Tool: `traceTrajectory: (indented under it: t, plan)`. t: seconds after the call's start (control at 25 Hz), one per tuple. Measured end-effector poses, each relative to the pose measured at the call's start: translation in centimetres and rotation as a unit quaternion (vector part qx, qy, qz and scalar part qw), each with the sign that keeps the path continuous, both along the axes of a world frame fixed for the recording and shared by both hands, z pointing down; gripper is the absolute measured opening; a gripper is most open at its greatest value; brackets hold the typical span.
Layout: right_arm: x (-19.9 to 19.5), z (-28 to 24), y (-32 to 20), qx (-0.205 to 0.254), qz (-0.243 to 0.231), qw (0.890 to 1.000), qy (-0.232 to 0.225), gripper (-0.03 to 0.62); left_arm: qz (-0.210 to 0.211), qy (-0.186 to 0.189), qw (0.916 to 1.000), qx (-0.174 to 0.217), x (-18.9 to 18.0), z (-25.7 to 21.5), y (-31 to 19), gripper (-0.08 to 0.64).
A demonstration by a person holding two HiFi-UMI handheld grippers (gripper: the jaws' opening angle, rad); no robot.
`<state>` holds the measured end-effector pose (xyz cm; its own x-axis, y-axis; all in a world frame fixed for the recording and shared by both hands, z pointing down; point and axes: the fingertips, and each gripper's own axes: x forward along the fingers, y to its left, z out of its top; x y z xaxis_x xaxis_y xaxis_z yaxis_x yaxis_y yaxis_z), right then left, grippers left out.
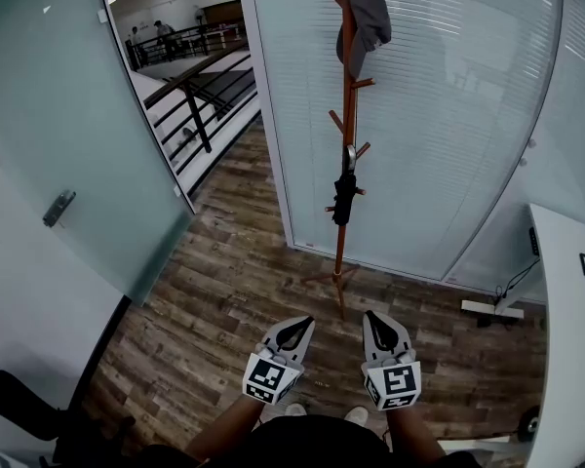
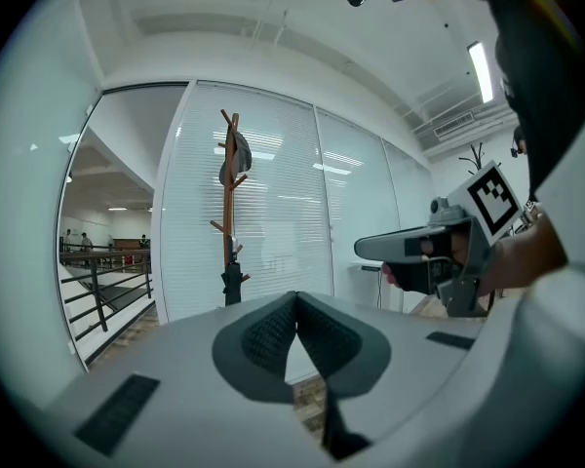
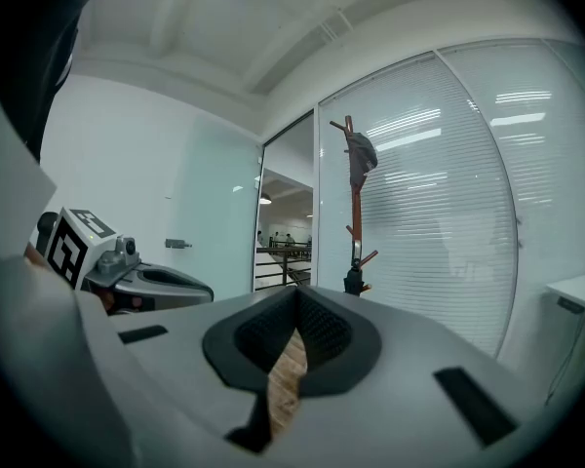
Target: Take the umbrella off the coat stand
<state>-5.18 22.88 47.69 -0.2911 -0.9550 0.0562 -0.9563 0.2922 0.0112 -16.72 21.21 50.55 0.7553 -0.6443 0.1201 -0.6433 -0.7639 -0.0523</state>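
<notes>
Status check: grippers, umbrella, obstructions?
Both shut, empty: left gripper, right gripper. The umbrella hangs on coat stand, untouched. Only wood floor between.

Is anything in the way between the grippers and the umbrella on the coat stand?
No, nothing visible is. Only bare wooden floor lies between the left gripper, the right gripper and the coat stand. The black umbrella hangs partway down the stand, and the grey cap sits higher up, apart from it.

The slim reddish-brown coat stand (image 1: 348,115) is smooth wood; the black folded umbrella (image 1: 344,199) and grey cap (image 1: 369,13) look matt cloth.
</notes>
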Motion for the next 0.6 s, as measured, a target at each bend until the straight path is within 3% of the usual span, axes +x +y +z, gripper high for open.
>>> traceTrajectory:
  t: [0.2,0.48,0.6]
  plan:
    - [-2.5,0.9,-1.1,-0.025,-0.005,0.996,-0.09,0.005,0.011,-0.013,0.9998,-0.012,-2.9,1.6,-0.7,0.012]
    - [-4.2,1.8,-1.4,-0.028,0.002,0.998,-0.059,0.006,0.023,-0.023,0.9982,-0.05,-4.1,4.3,-1.6,0.012]
    - [-3.4,1.9,-3.1,-0.036,-0.001,0.996,-0.087,0.006,0.033,-0.024,0.998,-0.047,-2.8,4.6,-3.2,0.012]
